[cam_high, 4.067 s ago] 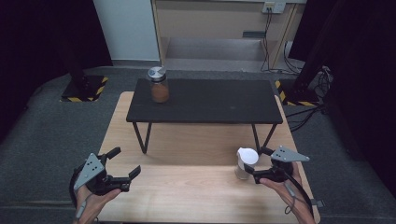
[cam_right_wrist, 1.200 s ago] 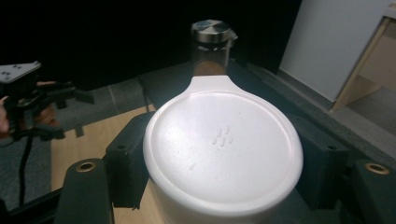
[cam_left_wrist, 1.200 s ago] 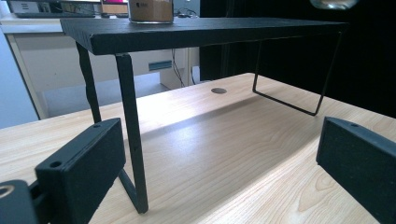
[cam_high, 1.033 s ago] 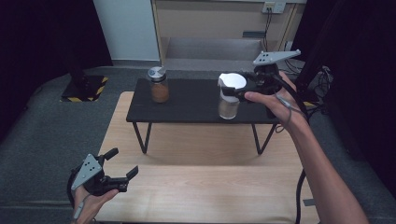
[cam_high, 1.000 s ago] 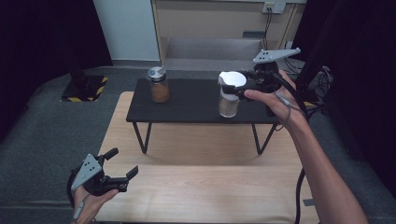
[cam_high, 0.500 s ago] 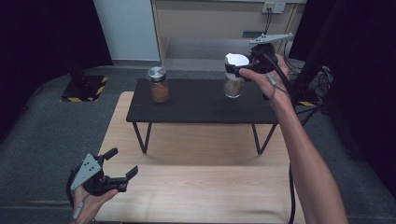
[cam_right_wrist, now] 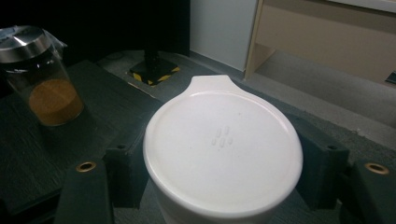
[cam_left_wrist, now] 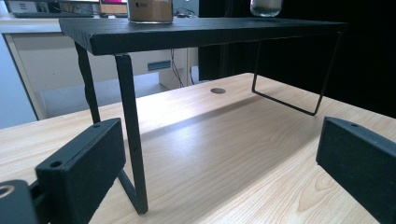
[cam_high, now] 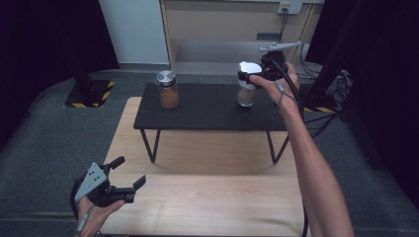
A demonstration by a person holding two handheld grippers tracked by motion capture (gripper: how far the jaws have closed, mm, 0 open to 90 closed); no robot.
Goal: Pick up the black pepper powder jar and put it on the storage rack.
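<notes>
Jar (cam_high: pixel 246 89): clear glass, upright, pale contents in its lower part.
Lid (cam_right_wrist: pixel 222 151): white, round, with a small tab at the rim and a cluster of tiny raised dots at centre; closed on the jar.
Position: right rear of the black shelf (cam_high: pixel 207 111), well apart from the brown-filled jar (cam_high: pixel 168 90).

Black shelf (cam_high: pixel 207 111) on wooden table (cam_high: pixel 207 197) bears two jars (cam_high: pixel 167 90).

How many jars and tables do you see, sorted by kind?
Metal-lidded jars of brown powder: 1
White-lidded jars, held in the right claw: 1
Black raised tables: 1
Wooden tables: 1
Total: 4
</notes>
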